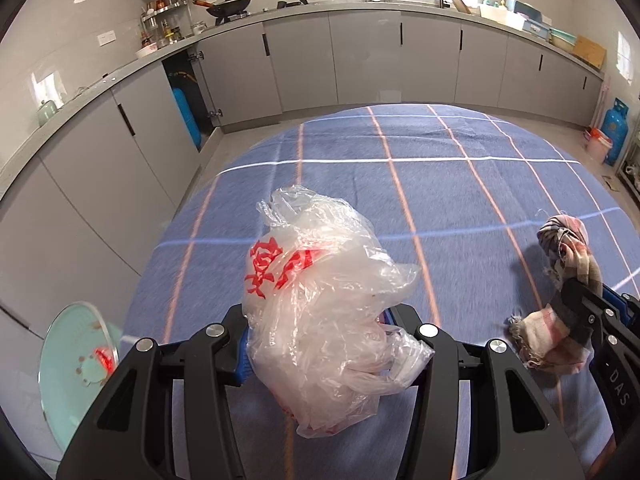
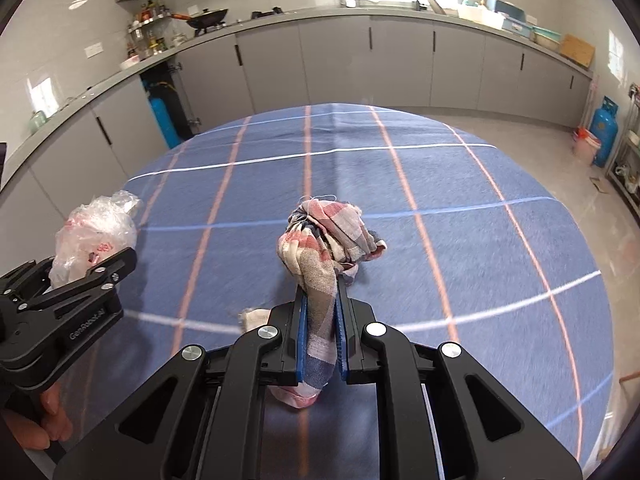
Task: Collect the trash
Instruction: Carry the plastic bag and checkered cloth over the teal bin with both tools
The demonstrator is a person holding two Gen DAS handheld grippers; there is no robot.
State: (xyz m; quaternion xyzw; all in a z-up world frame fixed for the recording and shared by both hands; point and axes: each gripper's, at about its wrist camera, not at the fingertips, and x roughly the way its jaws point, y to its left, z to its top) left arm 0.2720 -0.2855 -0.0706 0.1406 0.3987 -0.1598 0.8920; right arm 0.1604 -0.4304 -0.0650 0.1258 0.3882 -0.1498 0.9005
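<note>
Trash was in hand on both sides at inspection. The left claw (image 1: 316,344) stood about half open, its blue pads pressed against a crumpled clear plastic bag (image 1: 320,300) with red print; the bag bulged above and below the jaws, which appeared to be why the claw could close no further. The right claw (image 2: 320,332) was all but shut, pinching a twisted checked cloth rag (image 2: 324,248) by its middle, so that one bunched end stood up past the fingertips and the other end hung beneath. Both items were held over the table (image 2: 480,240), covered in a blue cloth with orange and white lines; whether either item touched that cloth could not be determined.

Both claws pointed forward and steeply downward across the table, side by side and near one another, the left visible at the edge of the right wrist view. A hand (image 2: 44,420) gripped the left tool's handle from below. A pale green glass-topped stool (image 1: 76,364) stood at the table's left edge. No bin or collection point was visible, so the drop-off, in my judgement, remained outstanding.
</note>
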